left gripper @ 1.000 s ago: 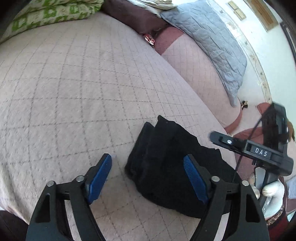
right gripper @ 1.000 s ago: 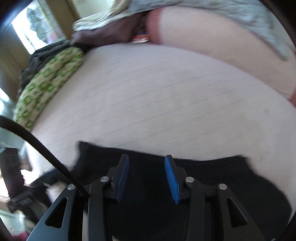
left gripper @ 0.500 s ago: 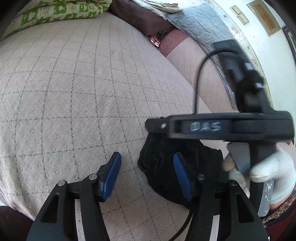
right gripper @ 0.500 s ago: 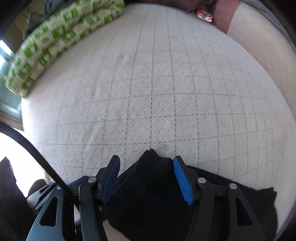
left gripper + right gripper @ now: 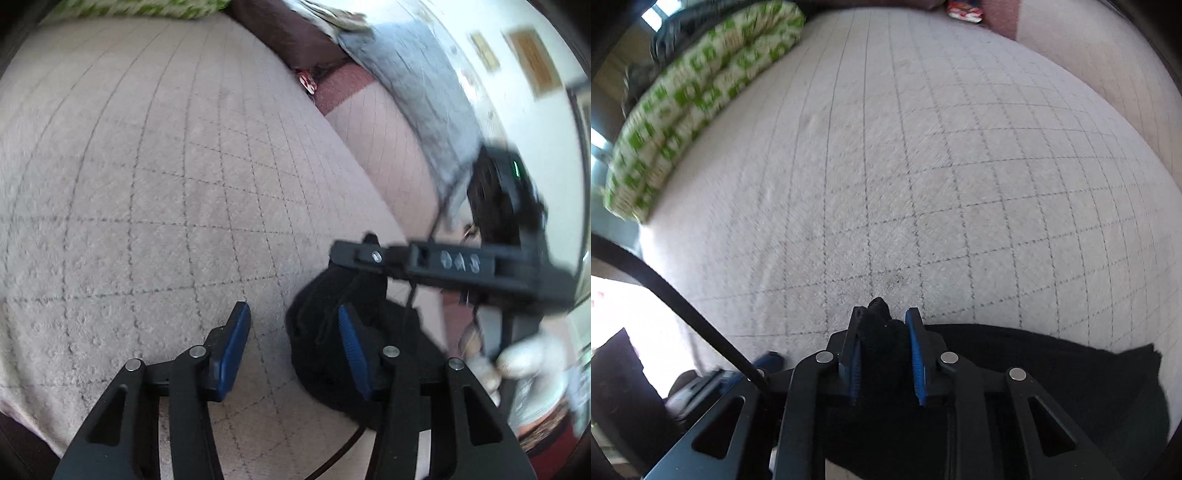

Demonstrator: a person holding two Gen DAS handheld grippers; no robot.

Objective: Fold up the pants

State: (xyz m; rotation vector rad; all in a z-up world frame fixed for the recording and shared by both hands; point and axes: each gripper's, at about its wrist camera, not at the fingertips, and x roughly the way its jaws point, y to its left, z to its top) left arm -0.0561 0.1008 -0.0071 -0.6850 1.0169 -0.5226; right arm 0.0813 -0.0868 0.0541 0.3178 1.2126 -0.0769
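Black pants (image 5: 1052, 373) bunched at the near edge of a quilted bed (image 5: 923, 166).
Right hand-held gripper (image 5: 884, 354) is closing on their raised corner; left hand-held gripper (image 5: 291, 350), closing on nothing, sits just left of them.

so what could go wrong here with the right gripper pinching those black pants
The right gripper is closing on only a small bunched corner of the pants; it could slip out when lifted. The left gripper, also closing, has only bedspread between its pads, so it may miss the pants' edge beside it.
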